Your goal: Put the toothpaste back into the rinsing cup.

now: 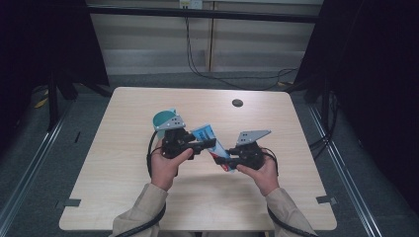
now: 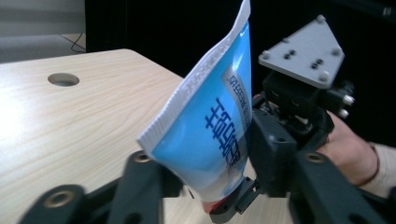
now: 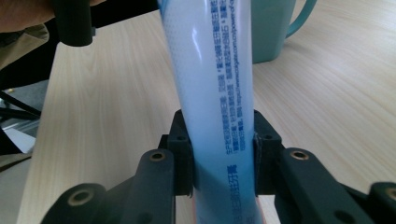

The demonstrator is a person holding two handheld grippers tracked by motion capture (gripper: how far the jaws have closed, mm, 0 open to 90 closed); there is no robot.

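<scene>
Blue toothpaste tube [image 1: 213, 144]: held above mid-counter [image 1: 123, 163], clamped by right gripper [image 3: 223, 151] fingers near cap end and left gripper [image 2: 210, 186] fingers; teal mug [image 1: 160, 118] behind; open counter all around.

A lab recording booth, not a home or shop.
You sit at a bare wooden table [image 1: 197, 197] with a cable hole [image 1: 237, 102], hemmed in by black curtains [image 1: 375, 74], a metal frame bar [image 1: 202, 13] overhead, loose cables [image 1: 237, 79] and grey carpet [image 1: 44, 163].
</scene>
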